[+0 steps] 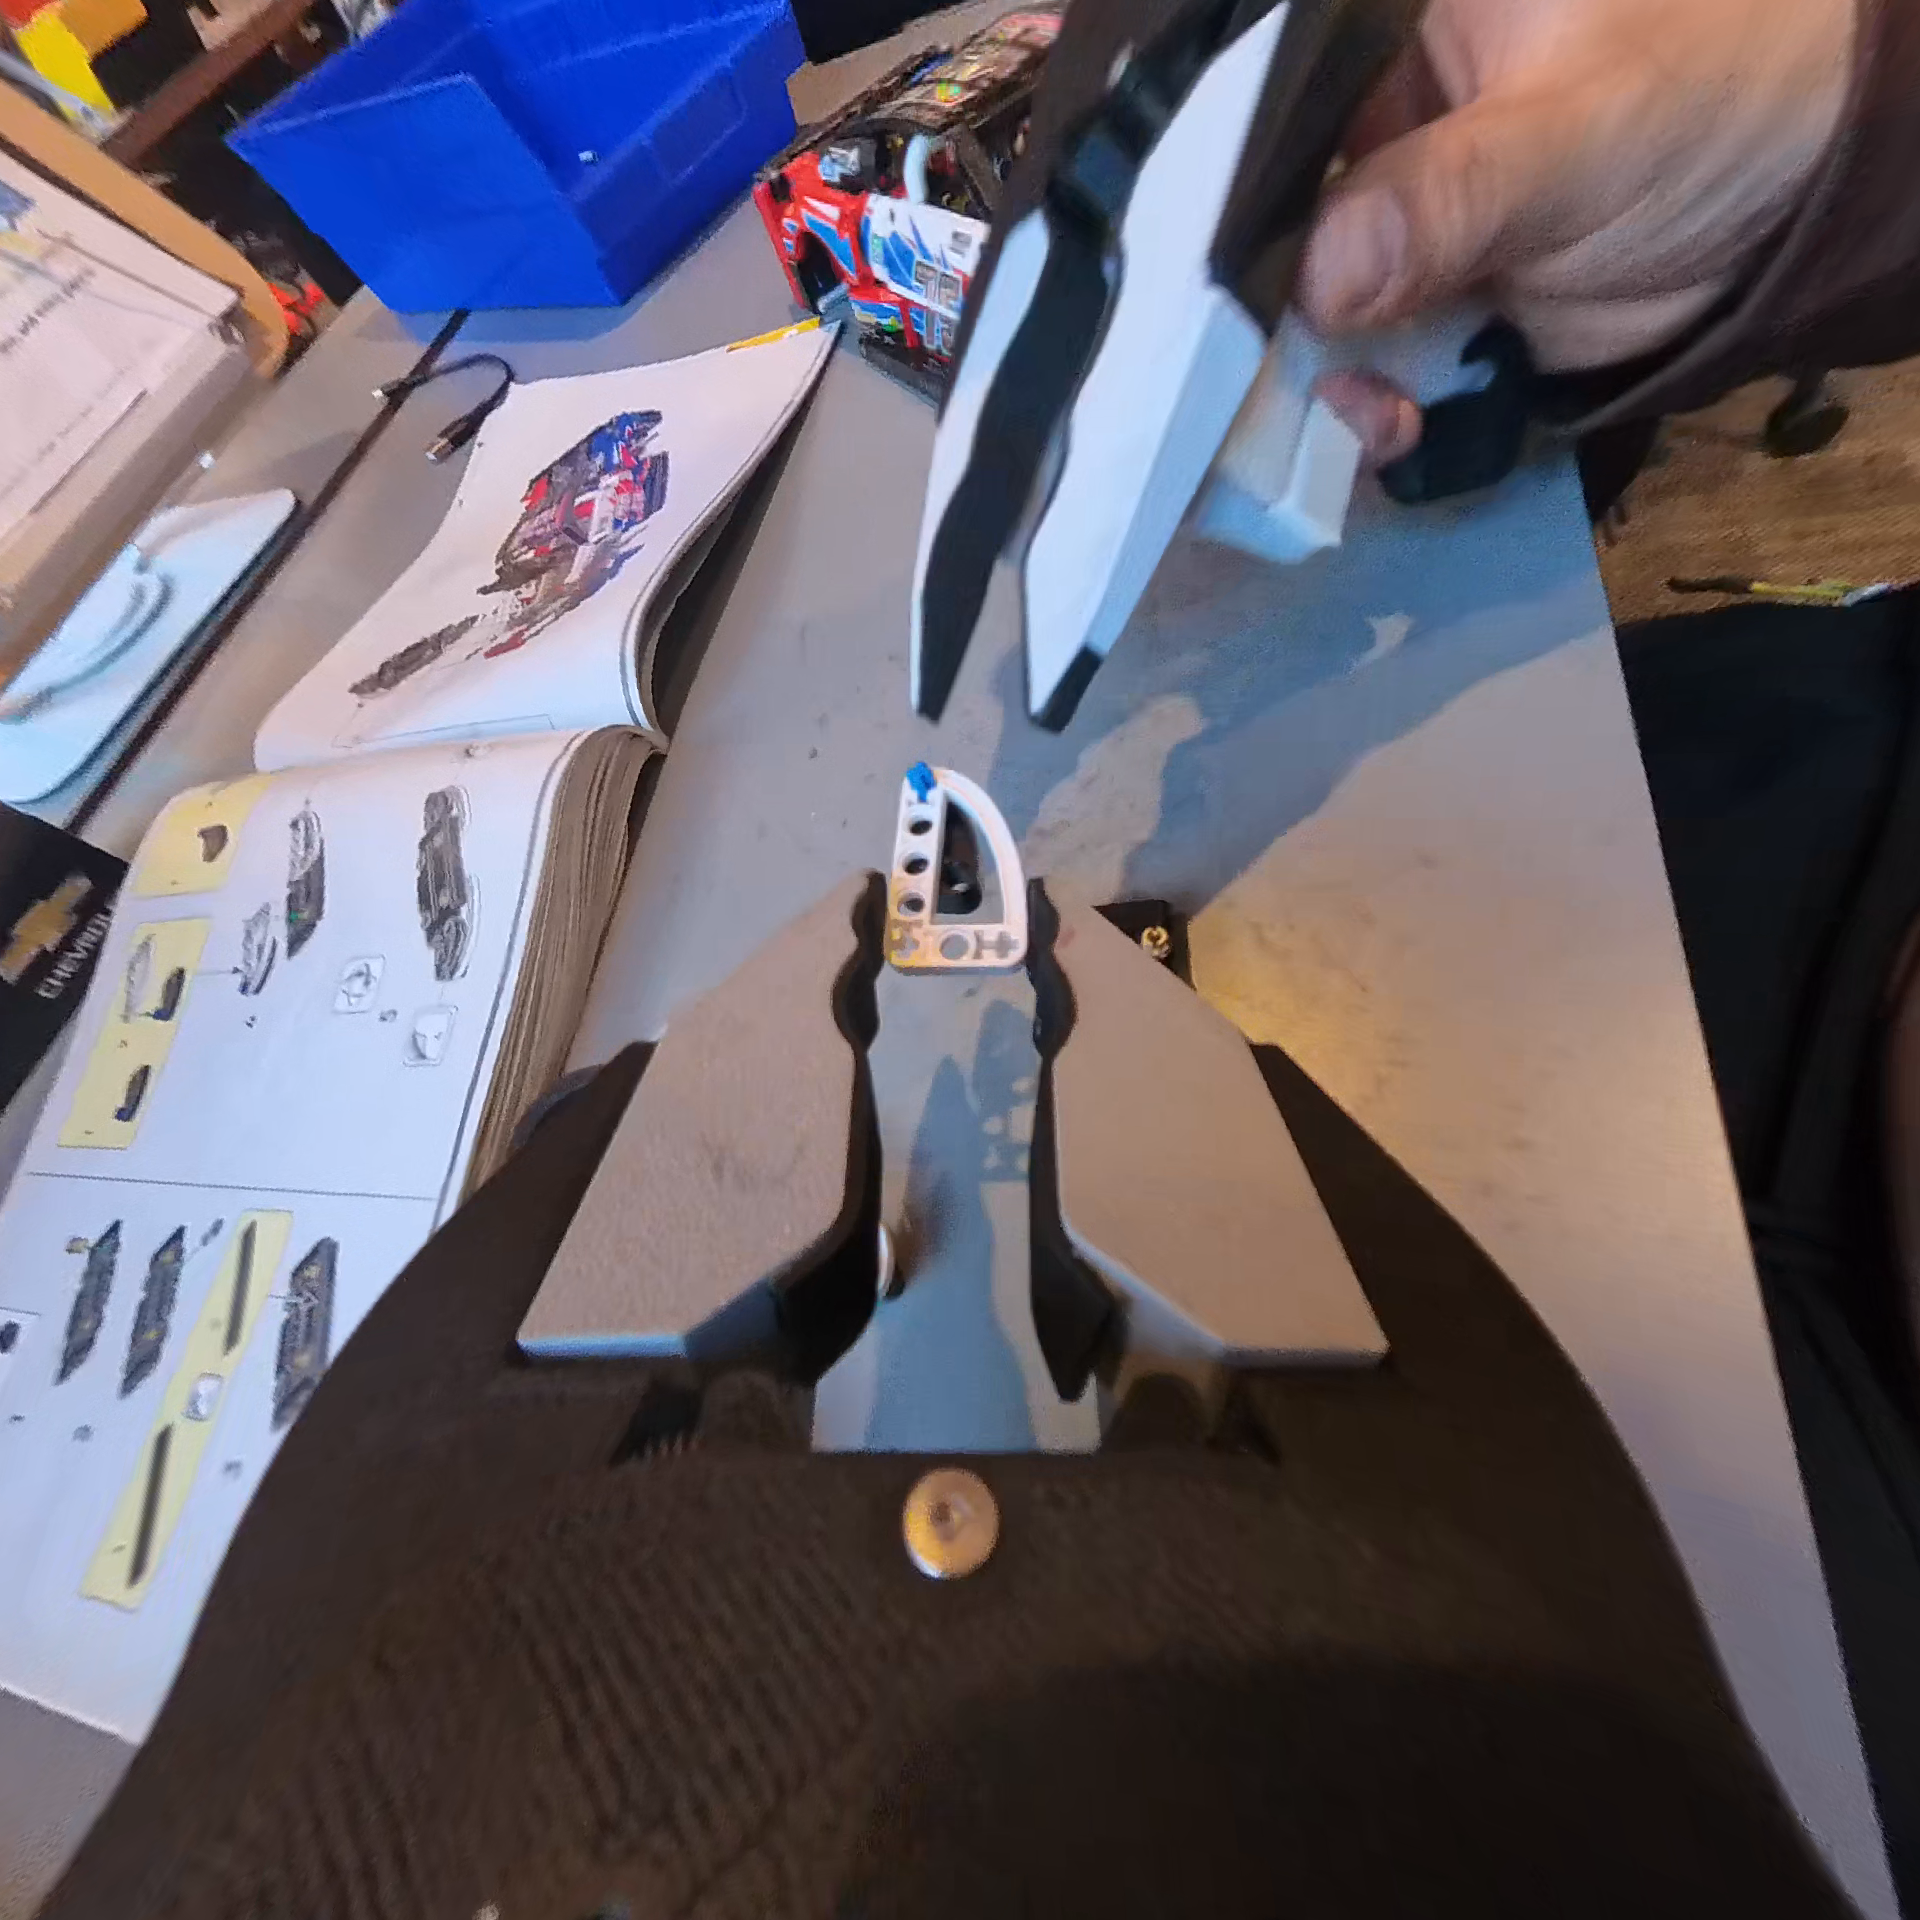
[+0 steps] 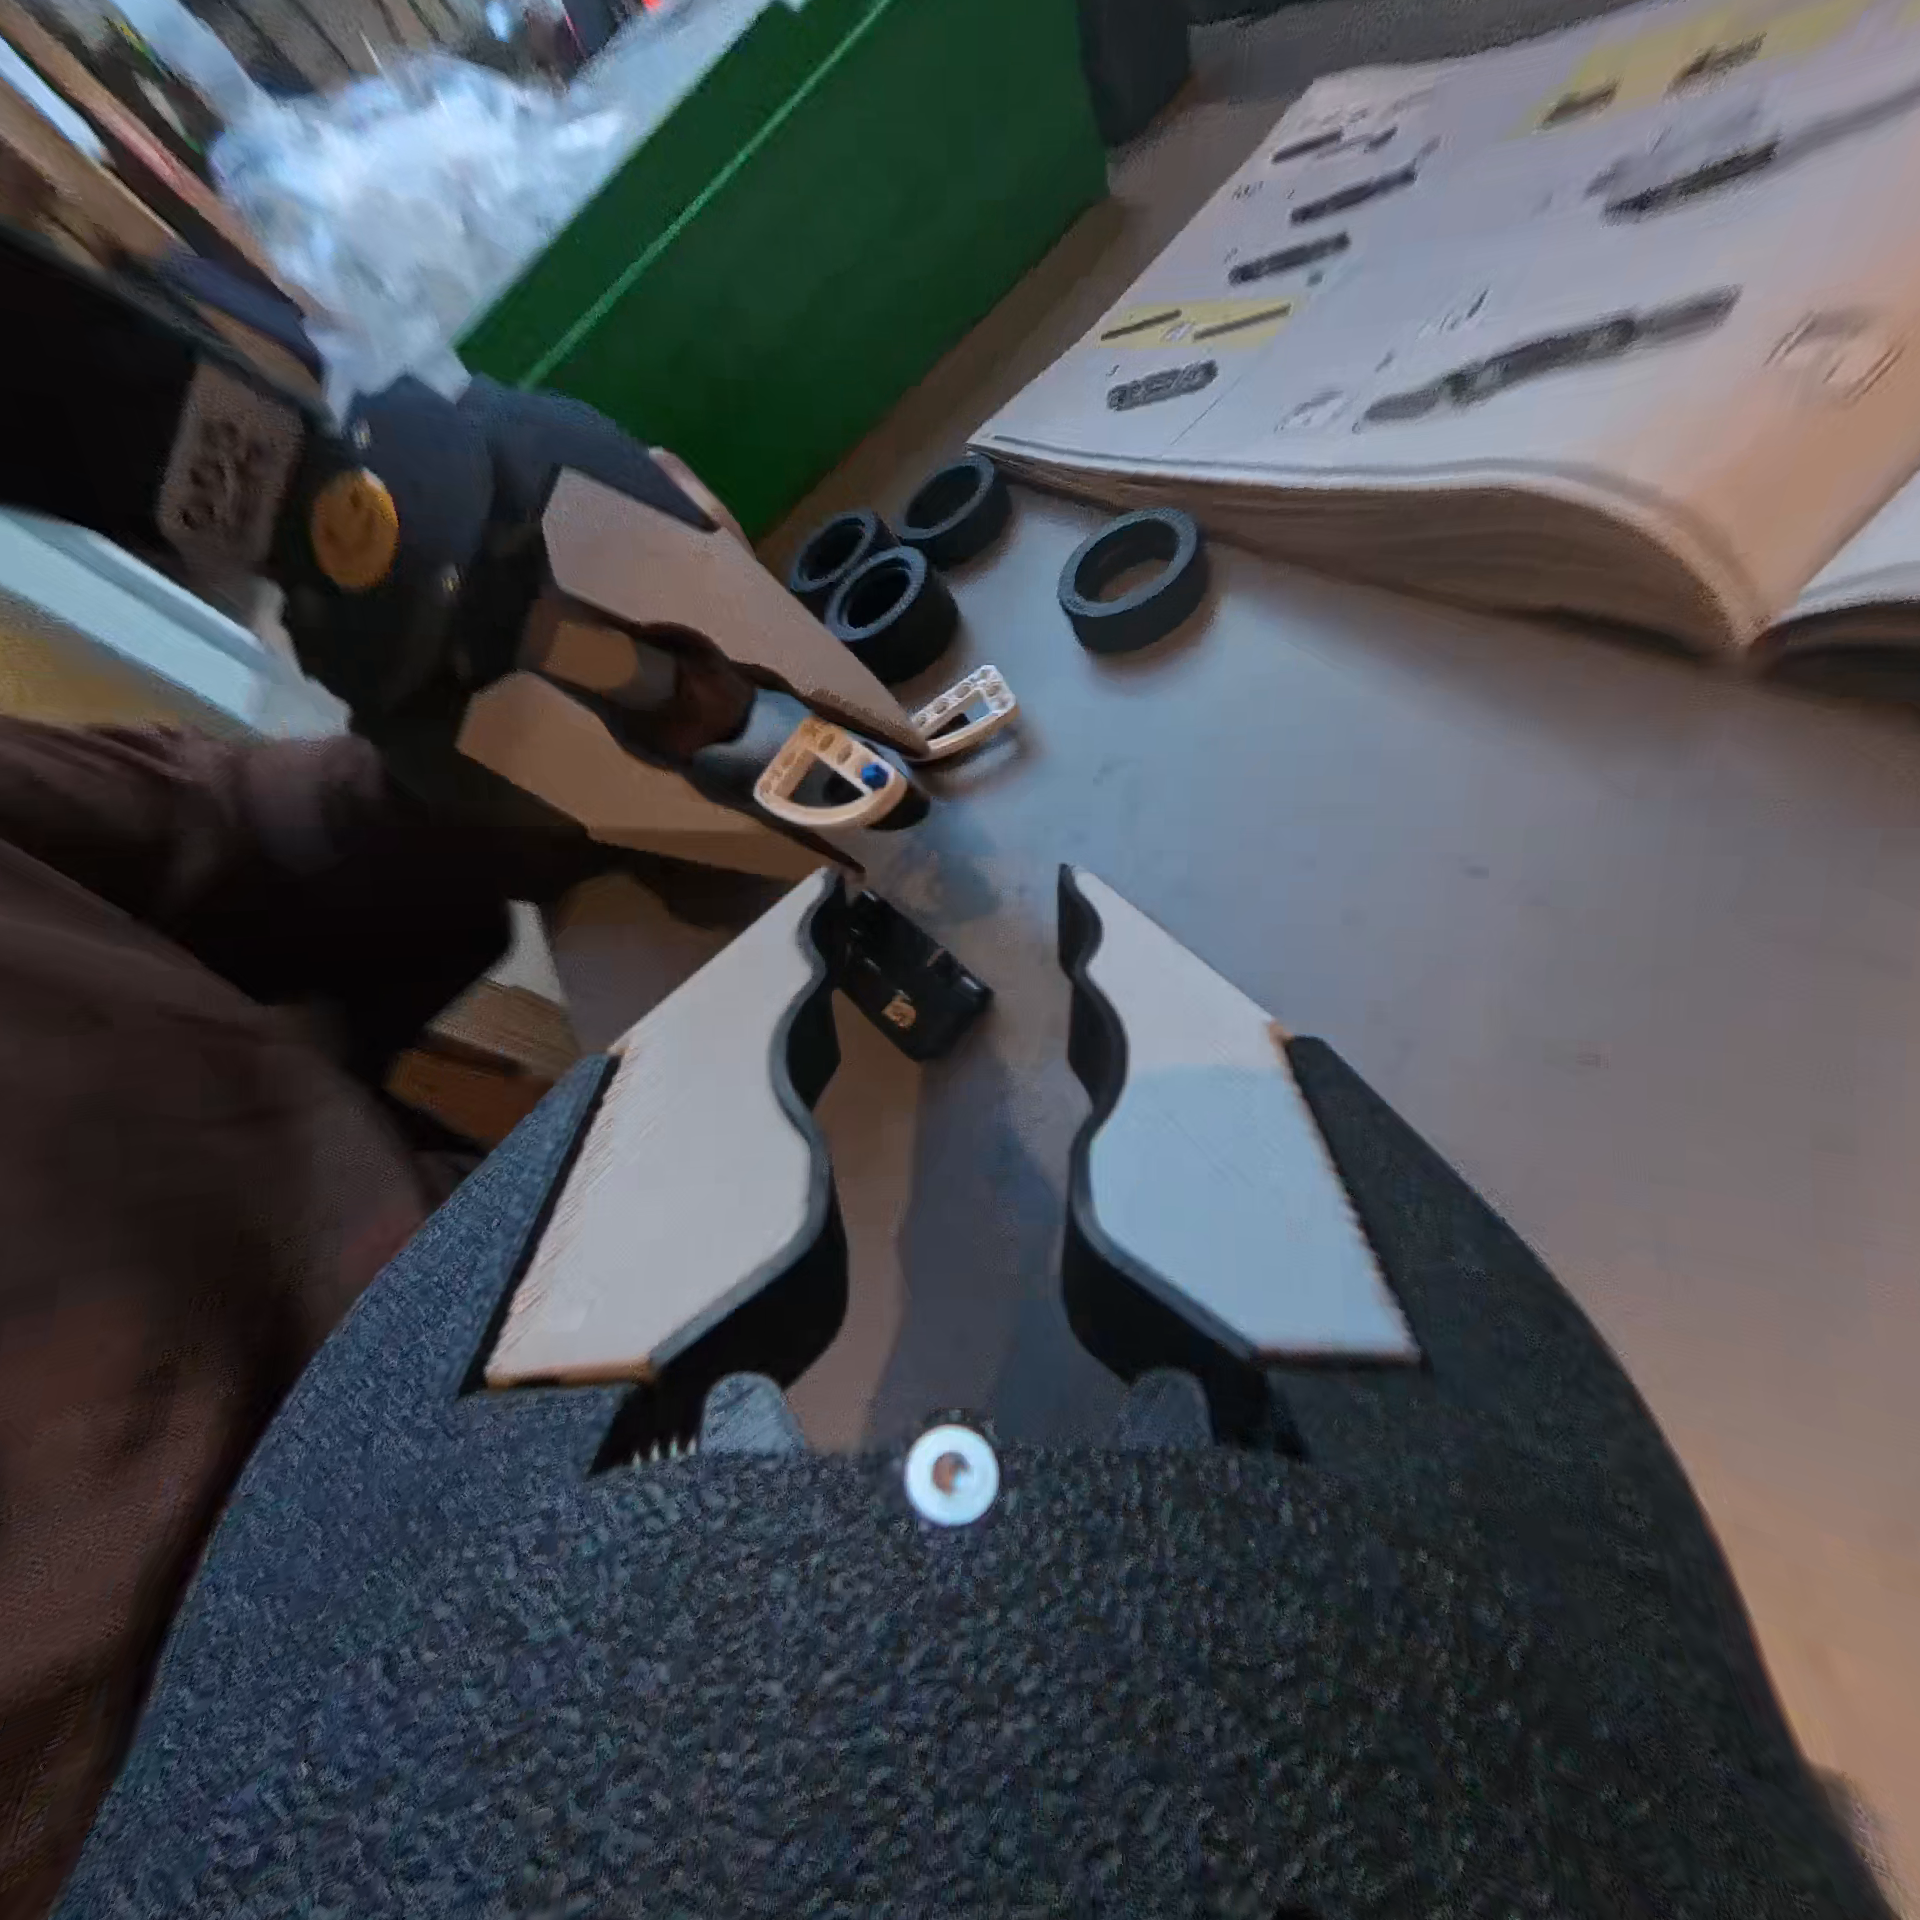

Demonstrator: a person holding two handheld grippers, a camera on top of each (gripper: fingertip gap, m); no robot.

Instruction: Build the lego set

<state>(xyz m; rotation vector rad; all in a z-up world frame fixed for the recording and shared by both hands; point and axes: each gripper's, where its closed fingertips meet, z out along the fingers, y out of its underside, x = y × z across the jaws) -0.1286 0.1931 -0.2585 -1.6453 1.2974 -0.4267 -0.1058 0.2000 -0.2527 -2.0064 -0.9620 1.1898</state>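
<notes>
I am holding the white curved piece (image 1: 956, 894), blue pin at its far end, upright over the counter (image 1: 1351, 1039) with the left tongs (image 1: 954, 914) clamped on it. My right tongs (image 2: 951, 883) are hanging apart above a black piece (image 2: 914, 987). Next, I judge, they need to be closing on that piece to join it.

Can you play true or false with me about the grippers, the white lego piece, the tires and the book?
1. The left gripper holds a white curved lego piece. True.
2. That piece has a red pin in it. False: the pin is blue.
3. Four black tires lie on the table. True.
4. The right gripper is shut on a tire. False: it is open, with a small black piece lying between its fingers.
5. The instruction book is closed. False: it lies open.
</notes>
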